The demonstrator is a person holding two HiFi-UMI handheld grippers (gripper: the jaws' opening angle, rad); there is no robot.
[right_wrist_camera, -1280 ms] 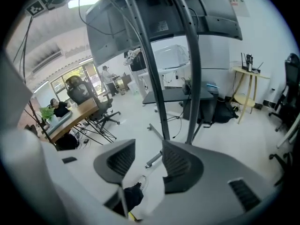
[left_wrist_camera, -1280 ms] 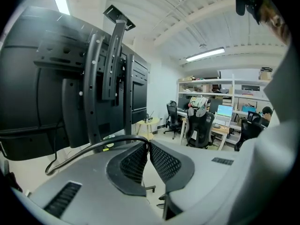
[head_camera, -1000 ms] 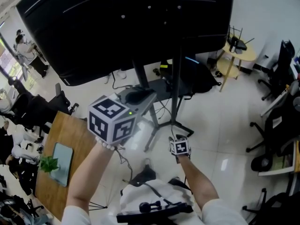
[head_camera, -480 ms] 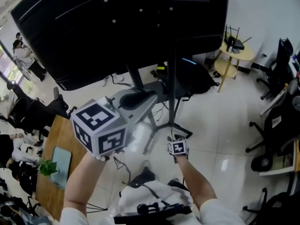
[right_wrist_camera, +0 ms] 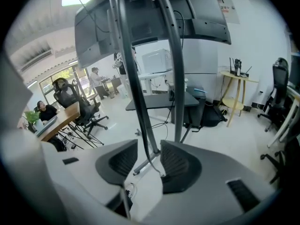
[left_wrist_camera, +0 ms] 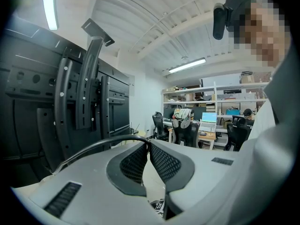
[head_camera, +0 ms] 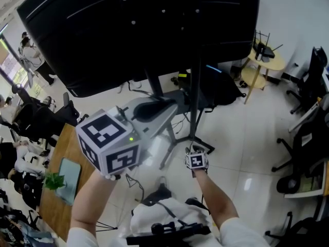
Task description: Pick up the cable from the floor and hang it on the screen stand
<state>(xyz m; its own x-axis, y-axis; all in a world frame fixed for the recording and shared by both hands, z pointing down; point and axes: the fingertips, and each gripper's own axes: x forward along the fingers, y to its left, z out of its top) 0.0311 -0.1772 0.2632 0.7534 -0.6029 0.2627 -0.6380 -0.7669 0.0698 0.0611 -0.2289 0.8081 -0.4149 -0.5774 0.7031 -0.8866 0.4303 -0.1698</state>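
Cable (left_wrist_camera: 103, 142) clenched in left claw (left_wrist_camera: 148, 145); right claw (right_wrist_camera: 149, 146), closing about what seems its lower run, should clamp firmly before hanging

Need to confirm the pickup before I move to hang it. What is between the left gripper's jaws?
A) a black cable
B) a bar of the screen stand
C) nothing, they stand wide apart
A: in the left gripper view the left gripper is pinched shut on the black cable, which arcs off to the left.

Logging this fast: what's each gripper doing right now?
Left gripper: shut on the cable.
Right gripper: jaws closing, cable between them, not yet gripped.
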